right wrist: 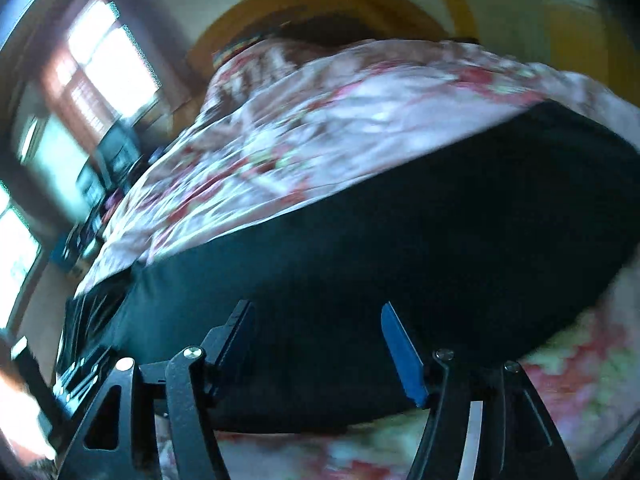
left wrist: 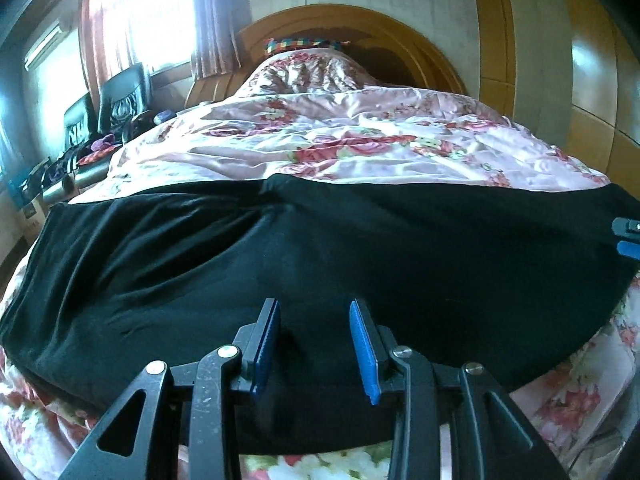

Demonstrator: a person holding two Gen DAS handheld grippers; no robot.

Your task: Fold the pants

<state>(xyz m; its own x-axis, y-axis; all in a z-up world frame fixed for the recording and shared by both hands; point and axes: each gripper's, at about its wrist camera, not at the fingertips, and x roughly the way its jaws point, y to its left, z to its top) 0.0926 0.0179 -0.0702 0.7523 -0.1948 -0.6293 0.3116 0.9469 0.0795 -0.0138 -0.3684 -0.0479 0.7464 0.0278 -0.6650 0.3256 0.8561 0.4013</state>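
Sprawling across the whole scene is the bed (left wrist: 360,148), dressed in a shiny pink quilt printed with red roses, and behind it rises the arched orange-brown wooden headboard (left wrist: 404,40). On top of the quilt, near the front edge, lie the black soft-fabric pants (left wrist: 320,248), spread wide from side to side with a few creases toward the left. Off to the left, bright windows with reddish curtains (left wrist: 96,28) glare, and dark clutter beside the bed is too blurred to name. No writing or labels can be read anywhere. Now the left gripper (left wrist: 314,344), black with blue pads, hovers over the pants, jaws partly apart and empty. Over in the smeared right wrist view, the right gripper (right wrist: 316,344) hangs above the same black cloth, jaws spread wider, nothing between them.
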